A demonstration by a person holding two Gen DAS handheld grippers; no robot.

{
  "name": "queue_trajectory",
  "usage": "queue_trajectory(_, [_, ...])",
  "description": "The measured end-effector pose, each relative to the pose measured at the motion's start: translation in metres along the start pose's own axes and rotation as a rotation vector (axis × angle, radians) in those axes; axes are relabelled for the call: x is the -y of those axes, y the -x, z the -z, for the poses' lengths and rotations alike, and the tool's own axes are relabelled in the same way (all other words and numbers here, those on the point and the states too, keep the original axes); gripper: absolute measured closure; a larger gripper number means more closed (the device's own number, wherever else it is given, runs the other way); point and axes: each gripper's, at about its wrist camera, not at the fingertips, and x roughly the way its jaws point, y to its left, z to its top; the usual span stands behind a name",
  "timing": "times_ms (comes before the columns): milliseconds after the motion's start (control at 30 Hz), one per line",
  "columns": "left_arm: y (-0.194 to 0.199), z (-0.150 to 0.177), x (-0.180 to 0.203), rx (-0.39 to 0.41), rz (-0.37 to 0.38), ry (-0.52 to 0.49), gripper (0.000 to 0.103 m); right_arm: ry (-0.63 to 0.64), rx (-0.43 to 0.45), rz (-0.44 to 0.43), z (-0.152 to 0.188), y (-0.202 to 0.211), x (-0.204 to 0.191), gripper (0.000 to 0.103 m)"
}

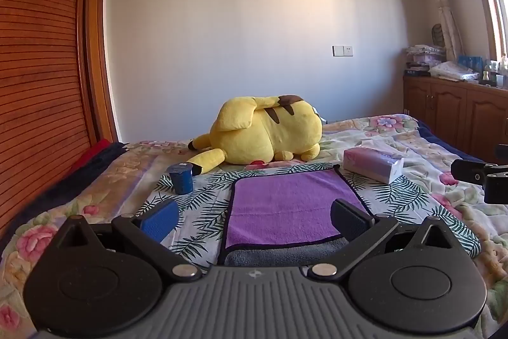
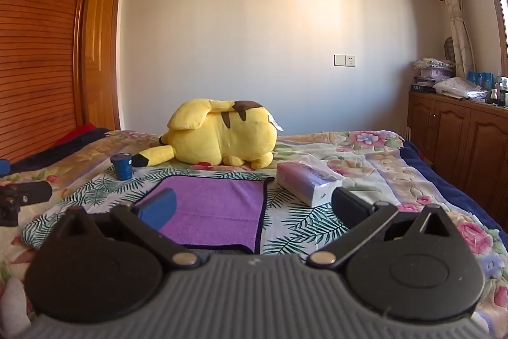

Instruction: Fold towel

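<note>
- Left wrist view: the left gripper (image 1: 254, 216) hangs over the near edge of the bed (image 1: 397, 142) with its jaws spread wide and nothing between them.
- The purple towel (image 1: 285, 205) lies flat on a leaf-print cloth (image 1: 206, 205) in the middle of the bed, a grey layer showing along its near edge; the blue pad (image 1: 160, 220) sits left of it, the dark pad (image 1: 349, 220) over its right edge.
- A blue cup (image 1: 181, 178) stands at the cloth's far-left corner, a tissue pack (image 1: 373, 163) at its far-right corner, and a yellow Pikachu plush (image 1: 263, 134) lies beyond.
- Right wrist view: the right gripper (image 2: 254, 212) is likewise wide apart and empty, above the bed's near edge.
- The towel (image 2: 216, 212) lies left of centre, its left part under the blue pad (image 2: 157, 208).
- The tissue pack (image 2: 306, 181) rests just right of the towel's far corner; the cup (image 2: 122, 166) stands near the plush (image 2: 219, 137).
</note>
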Motion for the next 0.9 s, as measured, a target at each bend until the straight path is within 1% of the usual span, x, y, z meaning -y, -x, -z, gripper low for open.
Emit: queue_trajectory(900, [0.0017, 0.0002, -0.0009, -0.009, 0.008, 0.007, 0.000, -0.005, 0.001, 0.000, -0.0002, -0.0005, 0.0004, 0.000])
